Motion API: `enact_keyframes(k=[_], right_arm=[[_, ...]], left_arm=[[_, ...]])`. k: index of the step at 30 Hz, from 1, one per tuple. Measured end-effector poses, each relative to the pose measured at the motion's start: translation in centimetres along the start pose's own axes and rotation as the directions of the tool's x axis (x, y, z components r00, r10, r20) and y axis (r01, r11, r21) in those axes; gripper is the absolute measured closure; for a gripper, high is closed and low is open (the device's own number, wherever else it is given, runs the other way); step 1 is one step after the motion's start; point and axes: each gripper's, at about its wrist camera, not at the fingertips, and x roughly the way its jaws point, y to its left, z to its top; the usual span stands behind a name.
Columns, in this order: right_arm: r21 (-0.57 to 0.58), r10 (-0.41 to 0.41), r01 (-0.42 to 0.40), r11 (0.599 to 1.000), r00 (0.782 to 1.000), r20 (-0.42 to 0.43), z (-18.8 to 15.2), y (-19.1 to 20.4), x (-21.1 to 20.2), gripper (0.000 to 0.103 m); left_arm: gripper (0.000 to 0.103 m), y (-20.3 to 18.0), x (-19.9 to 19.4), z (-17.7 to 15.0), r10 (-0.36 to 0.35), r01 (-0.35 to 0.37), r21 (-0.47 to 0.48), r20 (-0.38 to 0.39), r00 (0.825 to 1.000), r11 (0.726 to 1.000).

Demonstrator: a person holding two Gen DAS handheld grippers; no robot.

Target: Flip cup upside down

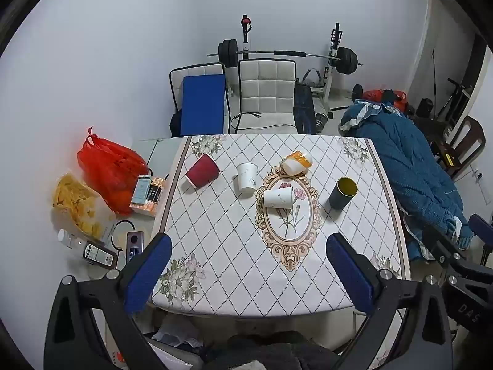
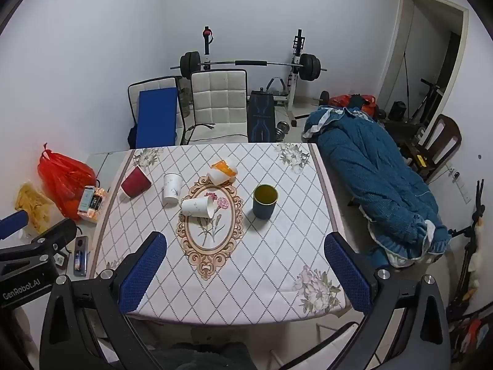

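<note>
Left gripper [image 1: 248,273] fingers spread wide, holding nothing, above near desk [image 1: 222,277] edge. Red cup [image 1: 201,171] far left, tilted, apparently mouth down. White cup [image 1: 247,176] inverted, wider rim on cloth. Second white cup [image 1: 278,198] on side, axis left-right, mouth toward right. Orange-white cup [image 1: 298,162] toppled behind. Dark cup [image 1: 343,192] upright, mouth up, yellow interior, looks empty. Right gripper [image 2: 246,273] fingers spread, empty.
</note>
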Motion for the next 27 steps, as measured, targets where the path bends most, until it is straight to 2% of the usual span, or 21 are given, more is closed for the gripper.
enact_keyframes(k=[7, 11, 12, 27], right_arm=[[-0.020, -0.020, 0.021, 1.000, 1.000, 0.011, 0.3, 0.7, -0.1, 0.000], [-0.026, -0.033, 0.033, 0.999, 0.999, 0.017, 0.5, 1.9, -0.2, 0.000], [0.000, 0.021, -0.021, 1.000, 1.000, 0.006, 0.5, 1.0, -0.4, 0.000], [0.011, 0.027, -0.027, 1.000, 0.999, 0.017, -0.1, 0.5, -0.6, 0.000]], left_arm=[[0.000, 0.1, -0.8, -0.4, 0.011, -0.011, -0.008, 0.009, 1.000, 1.000], [0.000, 1.3, -1.1, -0.3, 0.006, -0.006, -0.011, 0.007, 1.000, 1.000], [0.000, 1.2, -0.8, -0.1, 0.010, -0.010, -0.010, 0.001, 1.000, 1.000], [0.000, 1.0, -1.3, -0.4, 0.015, -0.015, -0.011, 0.008, 1.000, 1.000]])
